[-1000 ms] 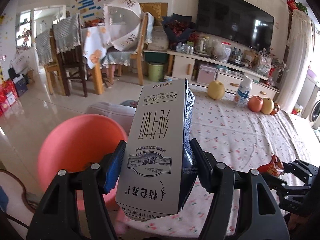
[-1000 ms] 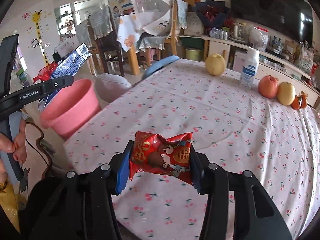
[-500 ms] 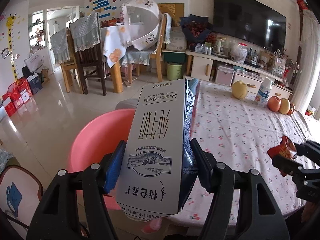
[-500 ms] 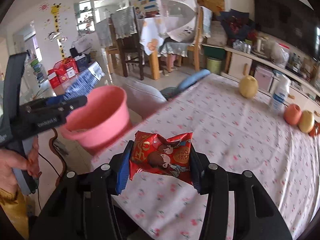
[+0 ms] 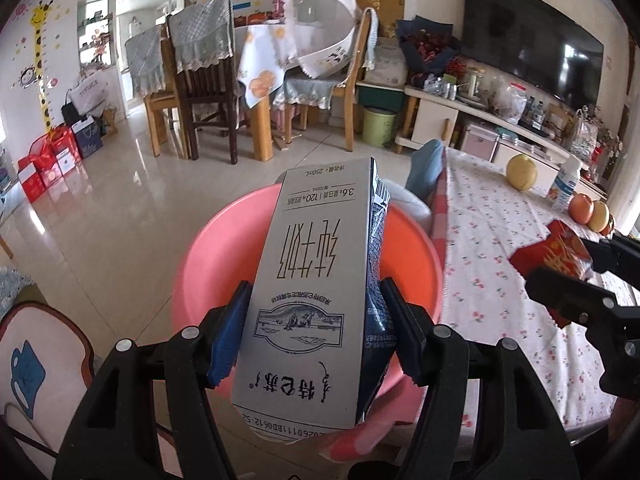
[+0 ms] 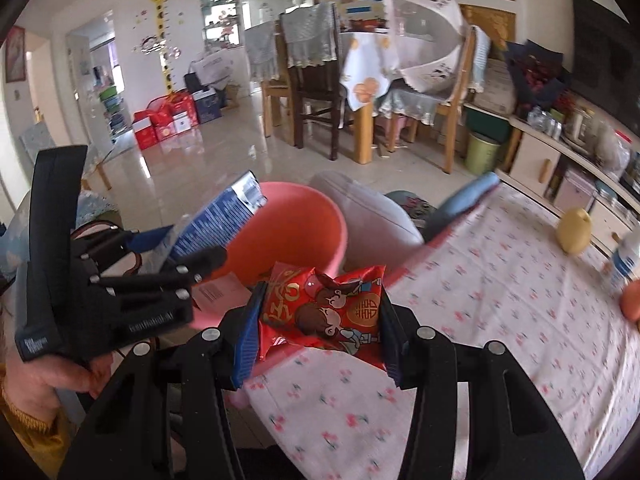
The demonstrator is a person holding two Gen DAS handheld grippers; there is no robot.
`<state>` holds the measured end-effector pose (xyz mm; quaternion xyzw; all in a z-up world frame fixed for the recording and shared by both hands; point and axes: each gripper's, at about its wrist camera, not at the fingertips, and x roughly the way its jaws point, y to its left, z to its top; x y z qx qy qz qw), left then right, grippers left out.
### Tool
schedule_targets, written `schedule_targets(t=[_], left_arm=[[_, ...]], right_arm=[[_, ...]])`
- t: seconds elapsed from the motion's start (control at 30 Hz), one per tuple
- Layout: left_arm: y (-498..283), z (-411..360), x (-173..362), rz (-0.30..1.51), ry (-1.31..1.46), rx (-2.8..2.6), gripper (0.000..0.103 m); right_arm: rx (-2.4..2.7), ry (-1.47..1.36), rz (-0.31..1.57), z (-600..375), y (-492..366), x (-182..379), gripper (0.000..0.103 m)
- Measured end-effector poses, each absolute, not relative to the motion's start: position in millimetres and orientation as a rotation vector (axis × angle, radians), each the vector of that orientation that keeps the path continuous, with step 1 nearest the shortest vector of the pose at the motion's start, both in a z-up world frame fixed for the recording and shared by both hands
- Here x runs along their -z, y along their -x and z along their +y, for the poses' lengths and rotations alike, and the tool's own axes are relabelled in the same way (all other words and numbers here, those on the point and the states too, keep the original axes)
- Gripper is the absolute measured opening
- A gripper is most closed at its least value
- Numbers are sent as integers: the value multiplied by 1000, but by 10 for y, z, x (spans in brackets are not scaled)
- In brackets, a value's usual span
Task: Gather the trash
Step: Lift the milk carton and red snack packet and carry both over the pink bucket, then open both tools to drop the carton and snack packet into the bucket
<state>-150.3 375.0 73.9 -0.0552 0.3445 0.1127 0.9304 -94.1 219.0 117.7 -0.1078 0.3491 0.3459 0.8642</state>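
Note:
My left gripper (image 5: 314, 332) is shut on a grey and blue milk carton (image 5: 316, 292) and holds it over the pink basin (image 5: 216, 256) beside the table. The carton (image 6: 218, 220) and the left gripper (image 6: 188, 256) also show in the right wrist view, above the basin (image 6: 304, 220). My right gripper (image 6: 320, 320) is shut on a red snack wrapper (image 6: 324, 308) at the table's edge next to the basin. That wrapper (image 5: 554, 250) also shows at the right of the left wrist view.
The table has a flowered cloth (image 5: 500, 240) with a yellow pear (image 5: 521, 172), a white bottle (image 5: 564, 188) and apples (image 5: 588, 210) at its far end. A stool with a blue cushion (image 6: 460, 204) stands behind the basin. Dining chairs (image 5: 200, 92) stand farther off.
Both grippers have moved left, off the table toward the pink basin. The carton is now over the basin, and the wrapper has come to the table's edge beside it.

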Motion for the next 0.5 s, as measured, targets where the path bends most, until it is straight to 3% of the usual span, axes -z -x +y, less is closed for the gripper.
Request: schedule_targets(t=[0.5], left_arm=[[1421, 4070, -445, 747, 177, -256, 65]], right_arm=[[-781, 250, 770, 2825, 596, -963, 53]])
